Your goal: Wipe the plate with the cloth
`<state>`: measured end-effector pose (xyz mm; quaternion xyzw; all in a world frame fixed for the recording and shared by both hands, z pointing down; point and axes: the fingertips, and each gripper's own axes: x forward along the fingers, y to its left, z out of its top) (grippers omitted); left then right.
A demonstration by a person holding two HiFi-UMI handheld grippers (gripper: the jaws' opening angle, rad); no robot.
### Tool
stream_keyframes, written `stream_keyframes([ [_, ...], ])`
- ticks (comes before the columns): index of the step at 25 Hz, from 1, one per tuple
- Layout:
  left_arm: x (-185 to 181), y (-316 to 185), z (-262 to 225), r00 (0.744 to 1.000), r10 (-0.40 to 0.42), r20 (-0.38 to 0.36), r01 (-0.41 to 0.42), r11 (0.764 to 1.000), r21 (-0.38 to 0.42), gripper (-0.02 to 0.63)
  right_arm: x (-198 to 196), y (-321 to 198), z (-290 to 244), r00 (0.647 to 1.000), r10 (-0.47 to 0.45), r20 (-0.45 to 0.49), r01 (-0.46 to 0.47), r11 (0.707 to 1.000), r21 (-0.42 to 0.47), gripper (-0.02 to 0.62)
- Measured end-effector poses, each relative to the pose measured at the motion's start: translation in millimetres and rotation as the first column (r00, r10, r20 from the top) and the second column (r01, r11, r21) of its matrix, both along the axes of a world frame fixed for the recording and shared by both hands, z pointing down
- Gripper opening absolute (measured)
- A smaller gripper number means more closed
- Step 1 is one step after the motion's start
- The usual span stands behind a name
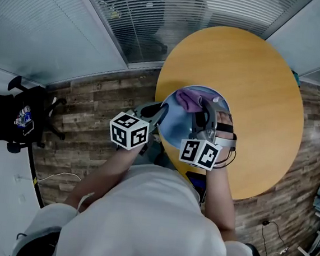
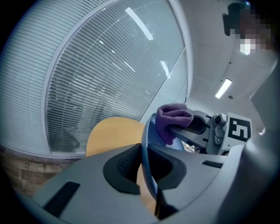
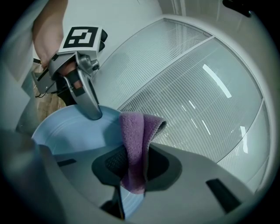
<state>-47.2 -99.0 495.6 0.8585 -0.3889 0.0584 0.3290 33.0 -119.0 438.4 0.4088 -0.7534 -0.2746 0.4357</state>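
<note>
The left gripper [image 1: 159,115] is clamped on the left rim of the light blue plate [image 1: 180,126]. In the left gripper view that rim runs edge-on between its two jaws, which press on it from either side. The plate is held over the near left edge of the round wooden table [image 1: 255,72], and I cannot tell whether any part of it rests on the tabletop.

The right gripper [image 1: 205,110] pinches a folded purple cloth [image 1: 188,99], with a fold sticking out past the jaw tips and a tail hanging below them. The cloth sits against the far part of the plate's face, so most of the unwiped face lies nearer the person, down and to the left of it. I judge the wiping stroke would run that way, toward the left gripper's hold.

The right gripper and the cloth hide part of the plate's right side. Any dirt on the plate is too faint to make out.
</note>
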Motion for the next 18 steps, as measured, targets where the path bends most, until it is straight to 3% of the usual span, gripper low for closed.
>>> stream_keyframes([
  [10,1,4,-1,1.000,0.008,-0.003,-0.008,1.000,-0.004,0.031,-26,10,1,0.998,-0.055,0.005,0.055,0.998,-0.005,0.086],
  [18,-3,5,-1,1.000,0.012,0.007,-0.012,1.000,0.000,0.031,-24,8,1,1.000,-0.031,0.002,0.030,0.999,0.020,0.087],
])
